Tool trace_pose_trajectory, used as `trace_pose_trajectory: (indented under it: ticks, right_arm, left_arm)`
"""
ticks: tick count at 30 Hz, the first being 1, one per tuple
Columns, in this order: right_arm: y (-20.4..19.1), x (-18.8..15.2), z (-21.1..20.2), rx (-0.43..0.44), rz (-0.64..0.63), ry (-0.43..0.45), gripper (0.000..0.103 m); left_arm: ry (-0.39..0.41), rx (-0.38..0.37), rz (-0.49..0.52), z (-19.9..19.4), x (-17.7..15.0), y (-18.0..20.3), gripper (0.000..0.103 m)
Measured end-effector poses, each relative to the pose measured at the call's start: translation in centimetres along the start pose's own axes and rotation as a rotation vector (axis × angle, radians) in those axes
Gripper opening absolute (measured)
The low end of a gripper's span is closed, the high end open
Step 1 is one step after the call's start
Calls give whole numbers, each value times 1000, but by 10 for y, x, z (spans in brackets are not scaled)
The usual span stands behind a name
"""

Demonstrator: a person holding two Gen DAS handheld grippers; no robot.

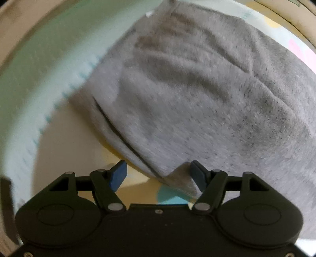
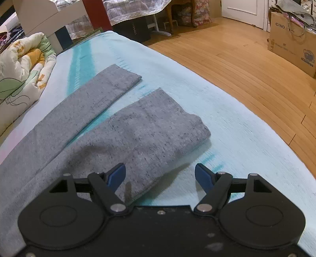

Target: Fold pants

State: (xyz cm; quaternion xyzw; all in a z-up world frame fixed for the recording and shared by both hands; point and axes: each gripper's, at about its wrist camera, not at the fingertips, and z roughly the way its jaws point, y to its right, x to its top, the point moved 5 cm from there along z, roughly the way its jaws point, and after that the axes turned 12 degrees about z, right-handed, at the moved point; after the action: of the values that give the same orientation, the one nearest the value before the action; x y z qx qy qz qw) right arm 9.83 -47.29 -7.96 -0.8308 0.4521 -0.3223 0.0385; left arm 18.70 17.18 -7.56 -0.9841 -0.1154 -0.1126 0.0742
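Observation:
Grey pants [image 2: 122, 126] lie spread on a pale turquoise sheet [image 2: 227, 122], both legs pointing away from me in the right wrist view. The far leg [image 2: 88, 98] lies flat; the near leg's end [image 2: 177, 126] is folded over on itself. My right gripper [image 2: 160, 176] hangs open above the near leg's edge, blue pads apart, nothing between them. In the blurred left wrist view the grey cloth [image 1: 197, 94] fills most of the picture. My left gripper [image 1: 158, 174] is open, pointing steeply down, with a corner of the cloth [image 1: 173, 178] showing between its pads, untouched.
A crumpled flowered quilt [image 2: 21, 65] lies at the left of the bed. To the right the bed's edge drops to a wooden floor [image 2: 246, 65]. A cardboard box [image 2: 292, 45] stands at the far right. Furniture and a checked cloth [image 2: 126, 9] are at the back.

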Motion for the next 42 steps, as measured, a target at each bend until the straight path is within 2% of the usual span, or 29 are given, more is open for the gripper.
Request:
trace_pose_trajectory:
  ticks: [4, 9, 11, 13, 14, 16, 17, 19, 21, 23, 24, 25, 27, 30, 35, 39, 42]
  right_arm:
    - [4, 1, -1, 8, 23, 2, 79]
    - [5, 0, 3, 29, 22, -23, 79]
    - [6, 0, 6, 31, 28, -32, 79]
    - [6, 0, 8, 26, 19, -33, 79]
    - [6, -1, 9, 27, 14, -33, 79]
    - [3, -1, 11, 31, 6, -28, 81]
    - [2, -2, 12, 34, 2, -29, 81]
    - [0, -1, 12, 33, -5, -32, 81]
    - [2, 1, 9, 73, 13, -40, 79]
    - [3, 3, 9, 134, 62, -74, 66]
    - [2, 5, 12, 157, 84, -100, 39]
    - [1, 5, 16, 164, 103, -128, 7]
    - [-1, 5, 26, 149, 122, -169, 7]
    - [-7, 3, 20, 137, 77, -131, 7]
    - [-10, 7, -11, 132, 15, -70, 6]
    - [-7, 12, -31, 97, 9, -72, 6]
    - [-2, 13, -39, 71, 19, -92, 6]
  left_arm:
    - [1, -9, -59, 9, -5, 2, 77]
    - [0, -80, -157, 19, 1, -8, 82]
    - [25, -84, -129, 19, 5, -6, 75]
    - [64, -71, -78, 14, 7, 0, 61]
    - [81, -58, -51, 12, 8, 3, 57]
    - [109, -25, 0, 9, 10, 7, 41]
    - [118, -17, 18, 6, 8, 10, 39]
    - [128, -18, 20, 3, 7, 8, 24]
    - [133, -41, 5, 6, 9, 2, 22]
    - [128, -54, -1, 5, 8, 0, 21]
    - [128, -52, 2, 6, 9, -1, 21]
    - [128, -45, 11, 5, 8, 2, 20]
    - [129, -26, 43, 4, 10, 2, 18]
    - [148, -8, 137, -15, 5, 6, 17]
    - [150, -58, 178, -44, 6, -6, 17]
    - [155, -50, 244, -61, 5, -15, 18]
    - [125, -64, 285, -67, 1, -20, 19]
